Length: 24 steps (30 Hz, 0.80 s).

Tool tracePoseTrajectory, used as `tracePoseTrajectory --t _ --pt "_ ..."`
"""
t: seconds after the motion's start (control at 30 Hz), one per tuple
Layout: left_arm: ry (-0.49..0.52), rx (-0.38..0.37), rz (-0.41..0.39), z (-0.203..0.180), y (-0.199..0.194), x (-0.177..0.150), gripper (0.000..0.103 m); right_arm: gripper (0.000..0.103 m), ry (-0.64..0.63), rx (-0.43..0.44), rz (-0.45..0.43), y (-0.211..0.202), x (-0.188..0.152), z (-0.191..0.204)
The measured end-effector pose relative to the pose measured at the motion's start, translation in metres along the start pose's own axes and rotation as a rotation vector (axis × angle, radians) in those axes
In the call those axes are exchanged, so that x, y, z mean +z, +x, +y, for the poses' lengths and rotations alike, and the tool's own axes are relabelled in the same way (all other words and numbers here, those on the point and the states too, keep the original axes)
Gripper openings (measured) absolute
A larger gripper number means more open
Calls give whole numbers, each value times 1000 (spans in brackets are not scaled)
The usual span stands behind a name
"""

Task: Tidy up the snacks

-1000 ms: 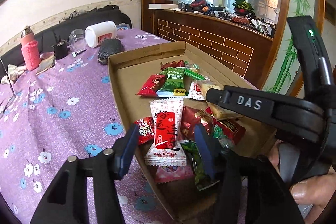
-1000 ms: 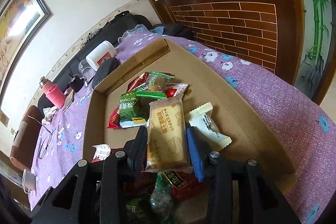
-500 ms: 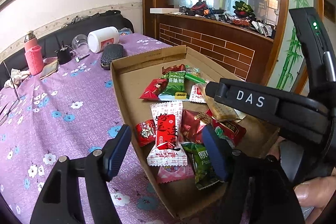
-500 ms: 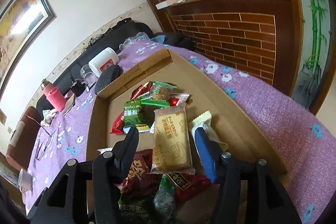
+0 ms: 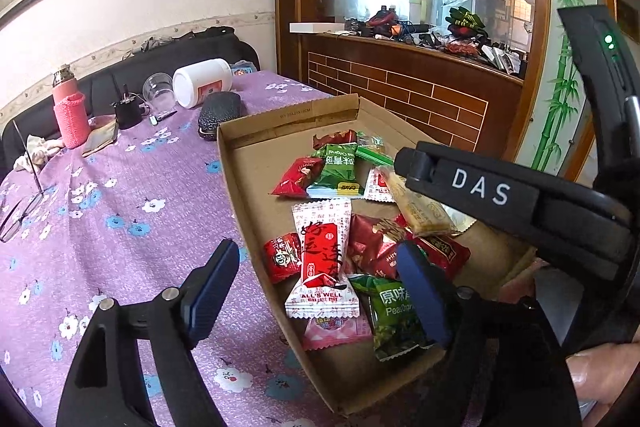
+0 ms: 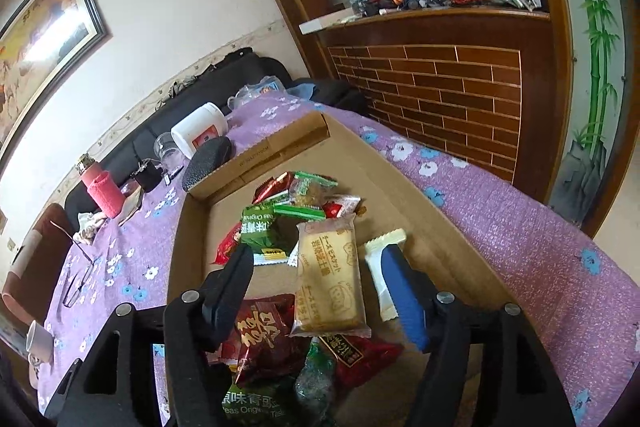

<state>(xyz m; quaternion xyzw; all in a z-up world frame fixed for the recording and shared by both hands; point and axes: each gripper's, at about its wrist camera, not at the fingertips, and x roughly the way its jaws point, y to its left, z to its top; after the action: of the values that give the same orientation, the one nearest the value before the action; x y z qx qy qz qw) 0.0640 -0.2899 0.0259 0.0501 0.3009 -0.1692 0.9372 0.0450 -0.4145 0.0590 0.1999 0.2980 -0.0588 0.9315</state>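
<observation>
A shallow cardboard box [image 5: 248, 187] [image 6: 424, 211] on the purple floral tablecloth holds several snack packets. My left gripper [image 5: 320, 279] hangs over the box's near left wall with its jaws opening. Between them, untouched, lies a white and red packet [image 5: 322, 259] on the pile. My right gripper [image 6: 320, 275] is also opening. A tan biscuit packet [image 6: 328, 279] lies free between its fingers on other snacks, and a white packet [image 6: 380, 267] sits by the right finger. The right gripper's body [image 5: 520, 203] crosses the left wrist view.
At the table's far end stand a white jar [image 5: 202, 83] on its side, a clear cup [image 5: 158, 93], a dark case [image 5: 220, 113] and a pink bottle [image 5: 70, 115]. Glasses [image 5: 20, 215] lie at the left. A brick-faced counter [image 6: 440, 87] rises to the right.
Both grippers widened their jaws. The left let go of the white and red packet, the right let go of the tan biscuit packet; both packets now rest on the pile.
</observation>
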Motion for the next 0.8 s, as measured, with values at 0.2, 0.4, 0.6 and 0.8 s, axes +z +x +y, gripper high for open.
tracePoseTrajectory --t 0.2,0.4,0.6,0.8 --pt "8 81 -33 -1 -6 6 94 87 -45 -41 -114 -18 1 8" --pt "29 189 -44 4 -29 22 98 99 3 -78 -232 -37 6 -1" --pt "120 249 -67 8 -70 21 103 101 19 -115 -256 -41 7 -6" --pt "93 162 -26 30 -98 -2 103 102 11 -150 -248 -60 -3 -3"
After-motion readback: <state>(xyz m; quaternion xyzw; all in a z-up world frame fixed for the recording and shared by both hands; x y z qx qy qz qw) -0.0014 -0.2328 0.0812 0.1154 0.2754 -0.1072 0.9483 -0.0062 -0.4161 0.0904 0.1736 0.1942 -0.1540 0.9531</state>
